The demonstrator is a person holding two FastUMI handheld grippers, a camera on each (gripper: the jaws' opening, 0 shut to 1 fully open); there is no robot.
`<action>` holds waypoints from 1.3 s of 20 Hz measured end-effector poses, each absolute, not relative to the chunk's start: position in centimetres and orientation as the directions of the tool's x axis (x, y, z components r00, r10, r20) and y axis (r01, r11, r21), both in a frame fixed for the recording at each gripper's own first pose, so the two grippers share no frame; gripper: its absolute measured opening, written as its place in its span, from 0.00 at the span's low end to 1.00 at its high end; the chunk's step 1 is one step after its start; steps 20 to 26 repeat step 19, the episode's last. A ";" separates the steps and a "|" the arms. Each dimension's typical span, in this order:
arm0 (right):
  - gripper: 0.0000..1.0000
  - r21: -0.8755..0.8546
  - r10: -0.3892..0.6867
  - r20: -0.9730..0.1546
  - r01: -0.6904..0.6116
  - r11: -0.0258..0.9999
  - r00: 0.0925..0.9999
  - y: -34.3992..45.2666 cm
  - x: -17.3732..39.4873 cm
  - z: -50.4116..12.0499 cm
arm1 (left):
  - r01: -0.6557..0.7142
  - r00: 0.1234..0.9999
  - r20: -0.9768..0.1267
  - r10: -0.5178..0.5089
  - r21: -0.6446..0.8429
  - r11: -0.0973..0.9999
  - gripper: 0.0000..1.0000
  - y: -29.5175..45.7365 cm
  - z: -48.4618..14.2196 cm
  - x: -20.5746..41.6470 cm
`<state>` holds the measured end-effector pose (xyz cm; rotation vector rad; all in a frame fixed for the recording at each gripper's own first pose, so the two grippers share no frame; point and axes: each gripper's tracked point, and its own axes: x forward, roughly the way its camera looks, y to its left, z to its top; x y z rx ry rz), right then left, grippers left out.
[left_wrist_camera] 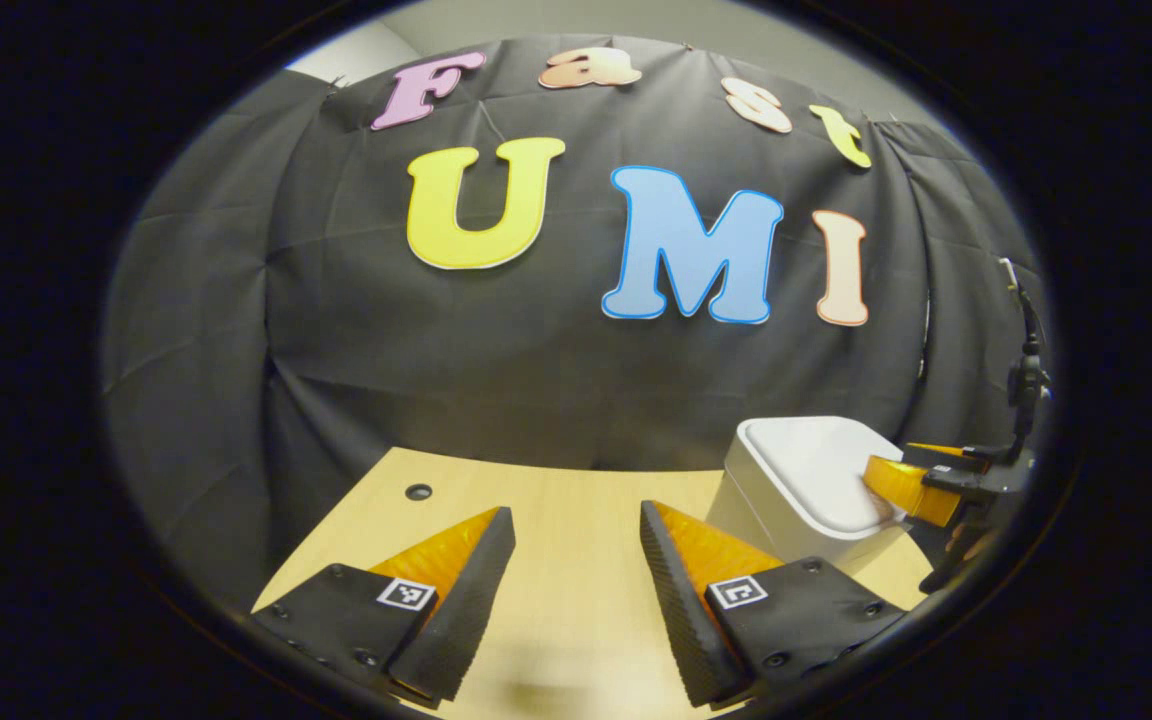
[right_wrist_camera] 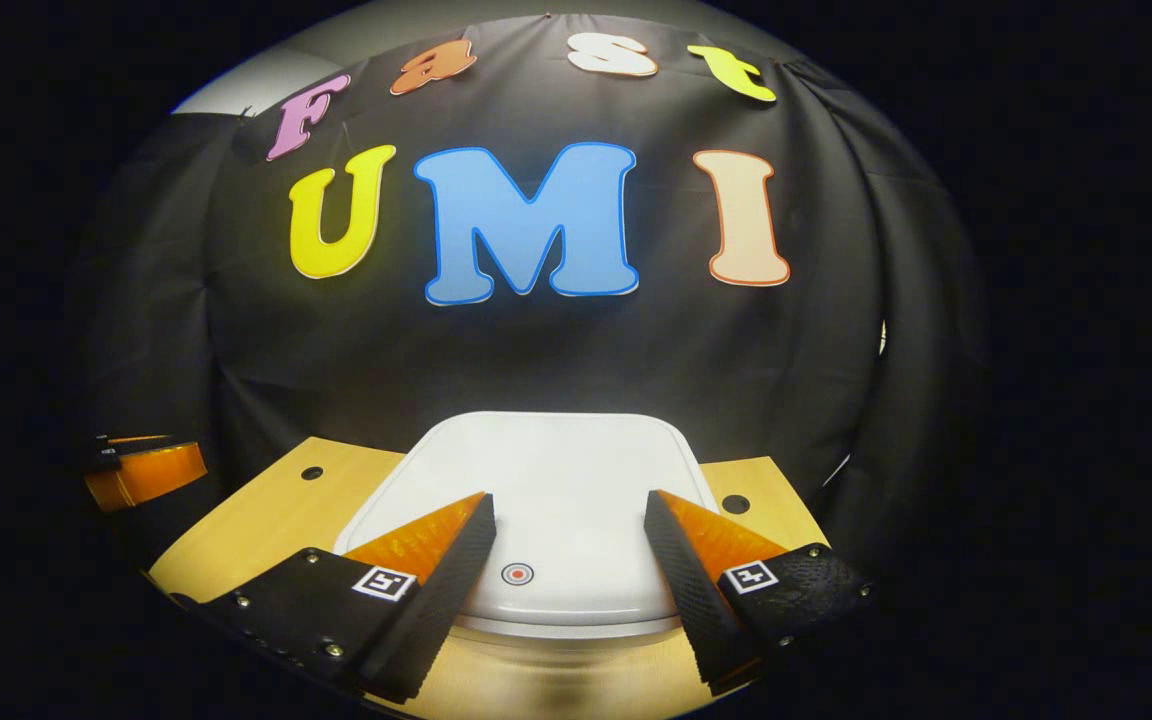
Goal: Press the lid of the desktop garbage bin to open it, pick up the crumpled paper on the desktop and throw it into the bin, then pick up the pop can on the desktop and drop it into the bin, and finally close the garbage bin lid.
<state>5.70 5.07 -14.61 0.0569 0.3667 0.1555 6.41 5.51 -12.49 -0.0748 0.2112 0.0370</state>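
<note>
Jaws on the right gripper (right_wrist_camera: 570,535) are spread wide, nothing pinched between them, and they're hung just over the closed white lid (right_wrist_camera: 556,470) of the garbage bin (right_wrist_camera: 576,625). A small round button mark (right_wrist_camera: 517,573) is seen on the lid near its front edge, sitting right in the gap between the two fingers. Whether the fingertips are actually touching the lid can't be told from the right gripper view. In the left gripper view the same gripper (left_wrist_camera: 901,485) is seen coming in from the right edge, its tip at or on the lid's right side (left_wrist_camera: 806,470); contact can't be confirmed there either.

Left gripper (left_wrist_camera: 576,540) jaws are also held wide apart and empty, hovering above the bare wooden worktop (left_wrist_camera: 556,500), with the bin (left_wrist_camera: 766,520) just off to their right. A small dark hole (left_wrist_camera: 418,491) is seen in the worktop further back on the left. In the right gripper view the left gripper (right_wrist_camera: 141,470) is glimpsed at the far left edge, well apart from the bin.

Bin is shut, standing on the worktop (right_wrist_camera: 266,510) close to the black cloth wall (right_wrist_camera: 536,350).
</note>
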 end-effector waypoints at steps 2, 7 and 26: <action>0.96 0.087 0.169 -0.346 -0.148 0.985 0.923 5.2 5.8 -14.4 | -0.042 0.979 -0.202 0.026 -0.074 0.996 0.82 5.3 -12.1 6.4; 0.96 0.108 0.171 -0.304 -0.144 0.984 0.937 4.9 4.9 -12.7 | -0.047 0.988 -0.151 0.034 -0.083 0.995 0.82 5.3 -9.6 5.9; 0.96 0.079 0.130 0.027 -0.131 0.988 0.991 4.0 2.8 2.7 | 0.013 0.997 0.076 -0.007 -0.074 0.997 0.82 3.5 2.4 3.3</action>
